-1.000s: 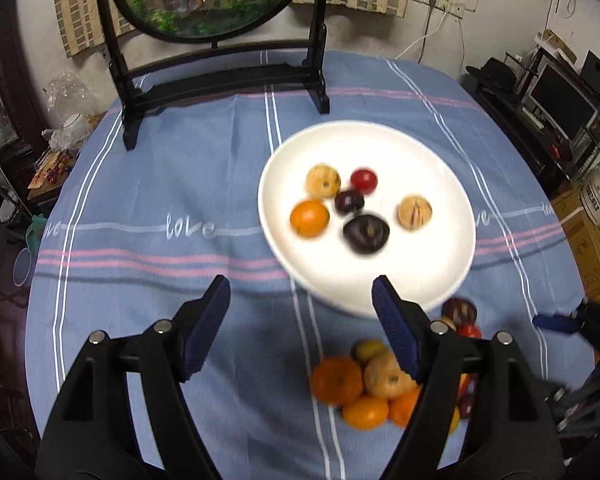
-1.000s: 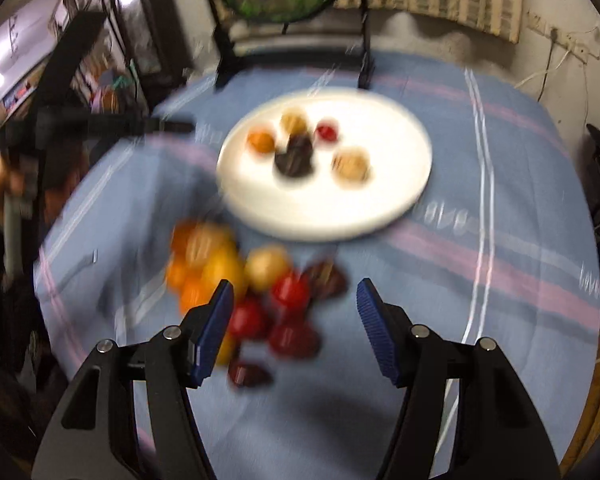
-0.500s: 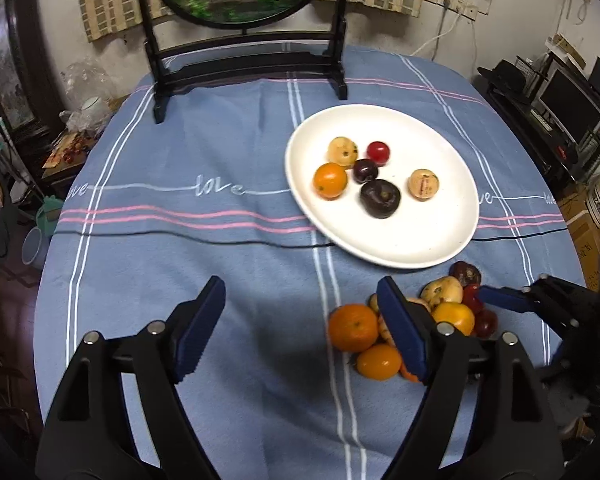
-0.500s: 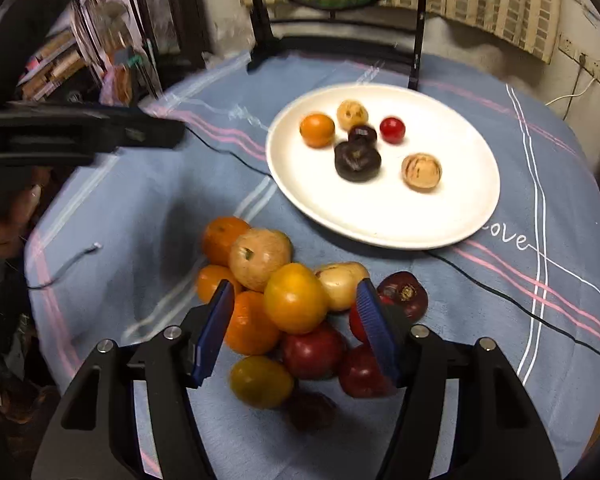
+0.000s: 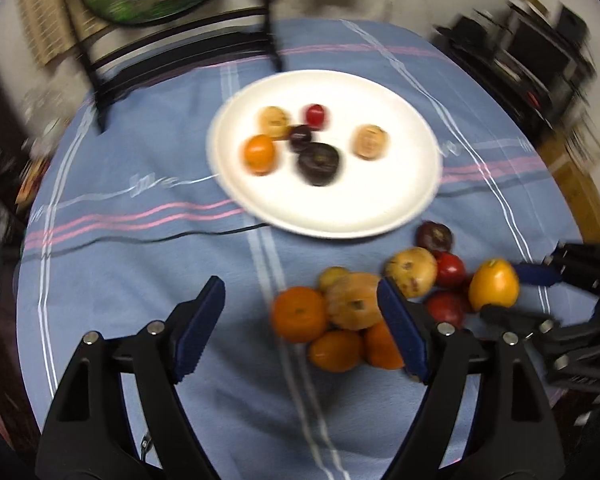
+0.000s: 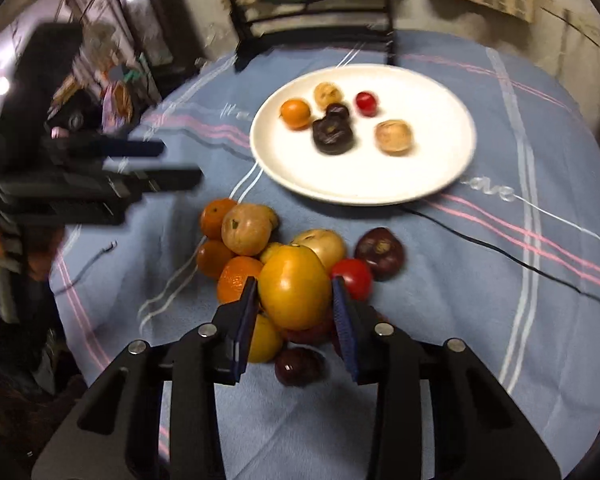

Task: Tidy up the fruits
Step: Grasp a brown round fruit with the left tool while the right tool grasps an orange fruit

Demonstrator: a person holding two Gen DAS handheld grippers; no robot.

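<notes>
Six fruits sat on plate (image 6: 452, 176); right gripper (image 6: 294, 312) clamped yellow fruit (image 6: 294, 292) from pile (image 5: 340, 316) beside plate; left gripper (image 5: 300, 326) gaped, empty.

Two fisheye views looked forward and downward over a round table covered in a blue striped cloth (image 5: 140, 264). The left wrist view sat higher and further back, its own open fingers in the lower frame, the white plate (image 5: 380, 208) near center, and the fruit pile (image 5: 352, 312) at lower right. The right wrist view sat lower and much closer, with the fruit pile (image 6: 244, 232) just beyond its fingers and the plate (image 6: 364, 184) in the upper middle. Both shared the plate, pile, cloth and a framed screen at the top. Each saw the other: the right gripper (image 5: 512, 292) at the left view's right edge, the left gripper (image 6: 160, 164) at the right view's left.
</notes>
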